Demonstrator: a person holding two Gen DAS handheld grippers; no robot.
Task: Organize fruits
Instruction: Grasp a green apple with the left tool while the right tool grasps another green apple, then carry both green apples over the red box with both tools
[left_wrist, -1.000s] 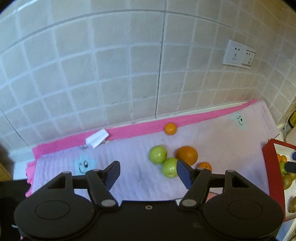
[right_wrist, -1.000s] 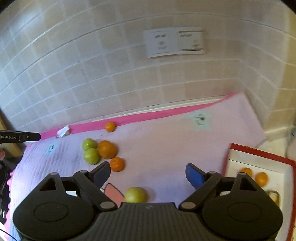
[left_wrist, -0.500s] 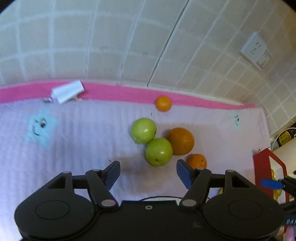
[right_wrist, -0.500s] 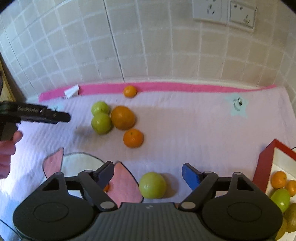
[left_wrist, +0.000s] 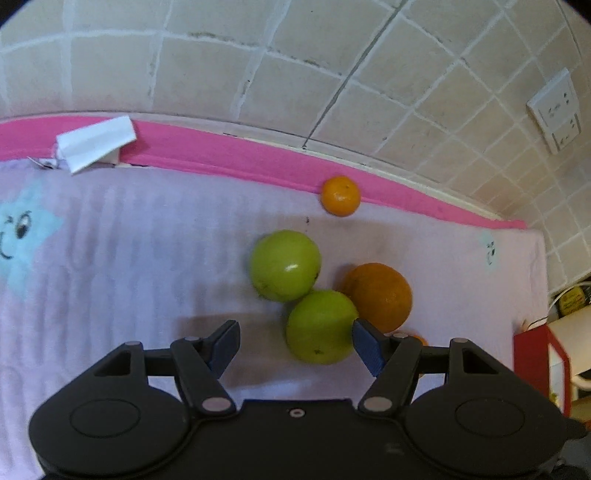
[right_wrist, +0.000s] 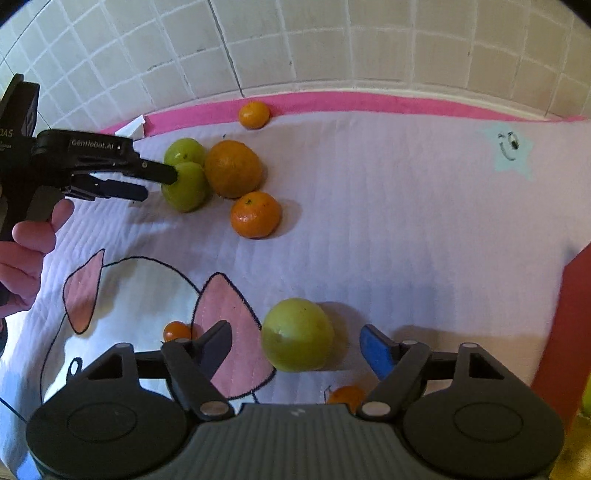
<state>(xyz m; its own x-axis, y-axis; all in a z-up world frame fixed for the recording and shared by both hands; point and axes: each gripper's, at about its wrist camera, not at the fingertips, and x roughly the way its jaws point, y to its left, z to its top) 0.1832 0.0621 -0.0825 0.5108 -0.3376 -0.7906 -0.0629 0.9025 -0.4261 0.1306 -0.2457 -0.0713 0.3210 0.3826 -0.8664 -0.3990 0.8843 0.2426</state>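
Green, glossy apple (left_wrist: 320, 326) sits between open hand-held gripper (left_wrist: 291, 345) fingers.

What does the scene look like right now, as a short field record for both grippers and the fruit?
left gripper: open, jaws either side of the nearer round green apple
right gripper: open, lone green apple between its fingers
cluster: second green apple, large orange, smaller mandarin
far edge: small mandarin by pink border
surface: quilted lilac mat
red tray: right side
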